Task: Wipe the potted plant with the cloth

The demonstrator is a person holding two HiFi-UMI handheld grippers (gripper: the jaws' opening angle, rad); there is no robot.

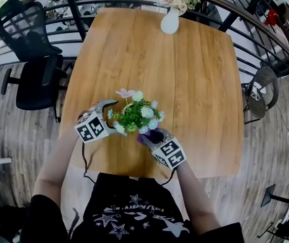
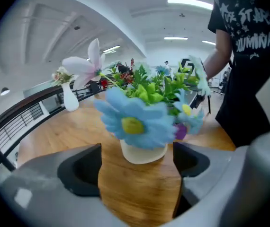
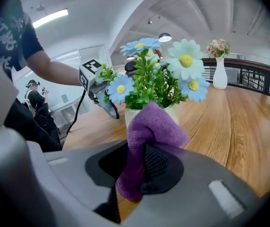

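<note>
plant: potted plant (image 1: 134, 114) upright near front edge of wooden worktop (image 1: 200, 75), between my two grippers | left gripper (image 2: 136, 164): released, jaws wide, cream pot (image 2: 142, 152) just ahead in the gap, untouched | right gripper (image 3: 142, 167): clenched on purple cloth (image 3: 150, 124), bunched up right at the pot

Black T-shirt (image 1: 129, 206), white star print; black-white marker cubes (image 1: 92, 127); thin black cables (image 1: 85, 161).
</note>
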